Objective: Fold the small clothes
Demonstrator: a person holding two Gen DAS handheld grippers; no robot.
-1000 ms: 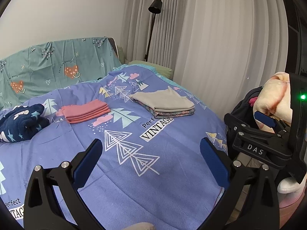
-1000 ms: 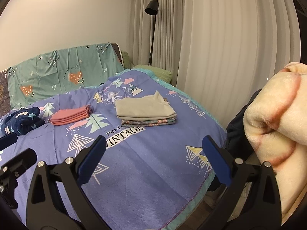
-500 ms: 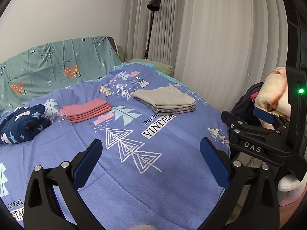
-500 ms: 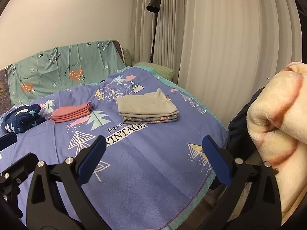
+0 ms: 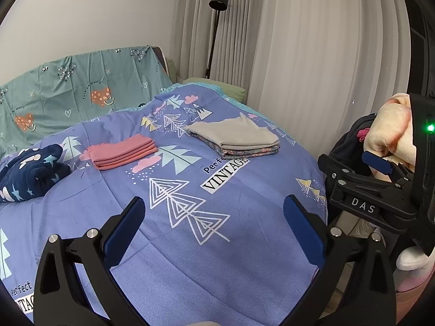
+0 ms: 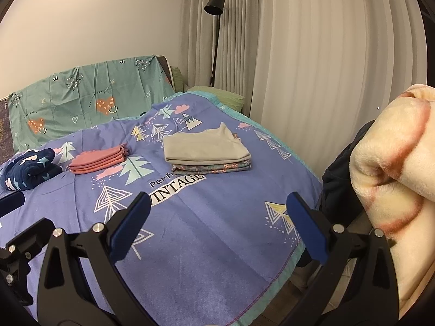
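Small clothes lie folded on the bed — a pink stack [image 5: 123, 155] toward the left and a grey-topped stack [image 5: 237, 139] over patterned pieces toward the right, well apart, with a rolled navy blanket [image 5: 30, 172] near the bed's left side. We see both piles resting on the purple printed bedspread [image 5: 206, 244], whose near half lies bare from the "VINTAGE" lettering down to its stitched hem. That hem, trimmed in teal, drops off the bed's right edge [image 6: 282, 269] in the right wrist view. The left gripper [image 5: 214, 225] and the right gripper [image 6: 217, 222] hang above this bare stretch, each with jaws spread wide and nothing between them. Just beyond the right edge we find a cream fleece bundle [image 6: 394, 190] over dark clothing — crowding that side. Pale curtains [image 6: 312, 68] and a black floor lamp [image 6: 214, 35] stand behind the bed's far corner.
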